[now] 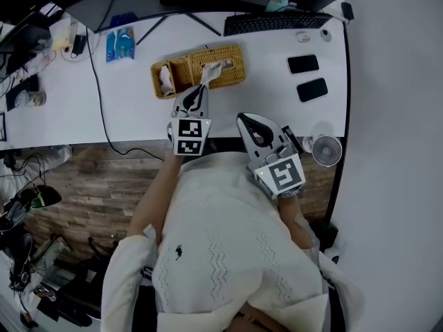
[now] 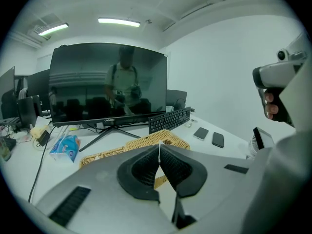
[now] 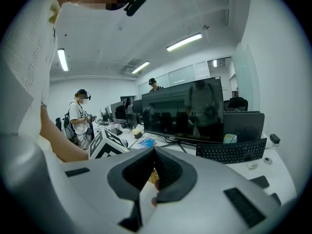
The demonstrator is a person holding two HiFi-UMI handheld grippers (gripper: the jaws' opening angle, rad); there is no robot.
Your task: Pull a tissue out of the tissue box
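The tissue box is a woven wicker holder (image 1: 225,68) on the white desk (image 1: 131,109); it also shows in the left gripper view (image 2: 146,141). A white tissue (image 1: 213,70) stands up out of its slot. My left gripper (image 1: 201,88) reaches to that tissue from the near side, its jaws shut on a thin white edge of it (image 2: 159,151). My right gripper (image 1: 243,120) hovers over the desk's front edge, to the right of the left one and apart from the box. Its jaws (image 3: 154,153) meet with nothing between them.
A black keyboard (image 1: 277,22) and a monitor (image 2: 109,84) lie beyond the box. Two dark phones (image 1: 303,63) (image 1: 311,88) rest at the right, with a small fan (image 1: 326,150) off the desk's corner. A blue tissue pack (image 1: 120,44) and a cable (image 1: 97,88) lie to the left.
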